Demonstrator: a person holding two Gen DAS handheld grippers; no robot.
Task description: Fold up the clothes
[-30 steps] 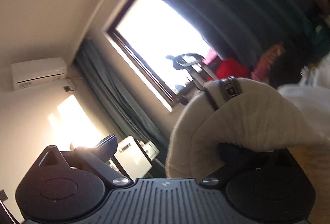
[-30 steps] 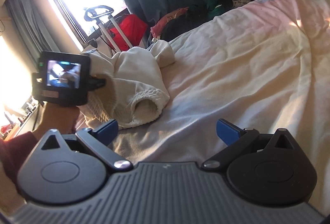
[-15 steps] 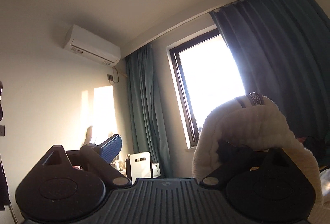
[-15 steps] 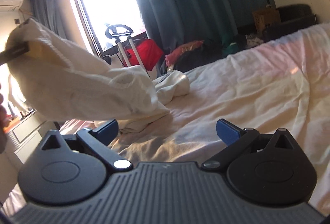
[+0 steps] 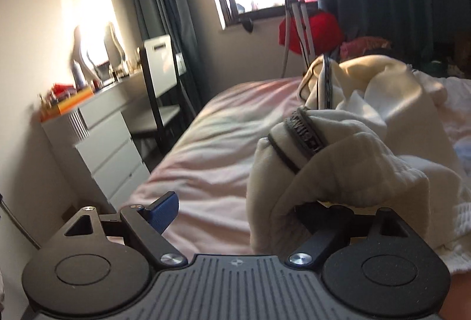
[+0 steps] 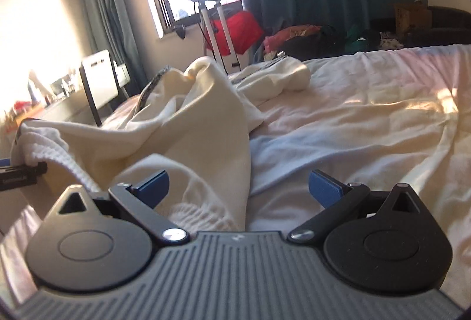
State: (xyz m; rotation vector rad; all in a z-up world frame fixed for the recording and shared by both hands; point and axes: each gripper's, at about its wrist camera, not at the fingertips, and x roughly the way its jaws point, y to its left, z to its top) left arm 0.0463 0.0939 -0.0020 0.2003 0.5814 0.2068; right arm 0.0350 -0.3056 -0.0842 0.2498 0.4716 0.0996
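Two tools over the bed, one garment between them. Left tool: fingers look spread, blue pad of its left finger bare, cream sweatshirt draped over the right finger and hiding it, so I cannot tell if anything is actually pinched there. Ribbed hem with dark band sits just ahead of that finger, raised off the bed. Right tool: wide apart, holding nothing, both blue pads free; cream sweatshirt lies bunched ahead and to its left, ribbed edge running under its left finger. Far sleeve rests on the bed further ahead.

Judgement: garment is crumpled, not folded; this looks like spreading it out. To do it well, catch the ribbed hem low near the right tool's left finger, grip a single layer, pull both corners apart and lay flat before any fold. Risk: loose cloth slips off the left tool.

Containers: white drawer unit far left of the left tool, drawers closed, contents unseen.
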